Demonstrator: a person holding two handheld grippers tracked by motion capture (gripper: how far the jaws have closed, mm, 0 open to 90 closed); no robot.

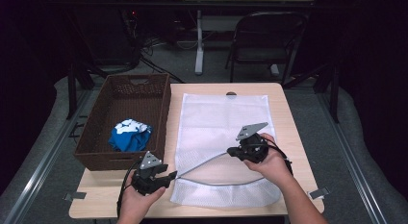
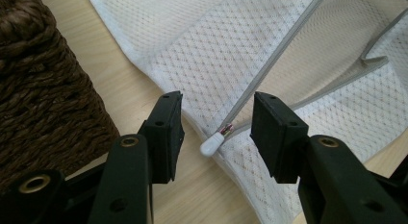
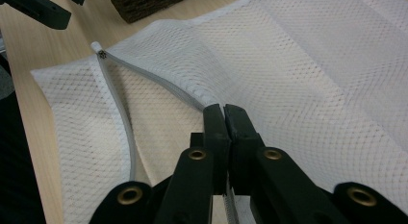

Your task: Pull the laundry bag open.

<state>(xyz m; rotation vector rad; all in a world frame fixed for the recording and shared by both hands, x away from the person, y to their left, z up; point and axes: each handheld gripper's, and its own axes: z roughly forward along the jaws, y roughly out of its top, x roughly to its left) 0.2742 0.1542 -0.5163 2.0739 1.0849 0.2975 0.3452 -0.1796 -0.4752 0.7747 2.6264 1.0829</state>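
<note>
While clamped on the upper zip edge of the mesh bag [image 1: 221,137], holds that edge lifted off the bench [image 1: 288,132] with the right gripper [image 1: 235,152], apparently to keep the mouth gaping. Lies flat across the middle of the bench, that bag, opening at the near end. Hovers at the bag's near-left corner with the left gripper [image 2: 216,130], jaws spread and gripping nothing, straddling the white zip end [image 2: 211,144] where both zipper tapes meet; probably set there to pin or take that corner. Sits just left of the bag, a brown basket [image 1: 96,132], with a blue and white cloth [image 1: 129,135] inside, perhaps meant for the bag.
</note>
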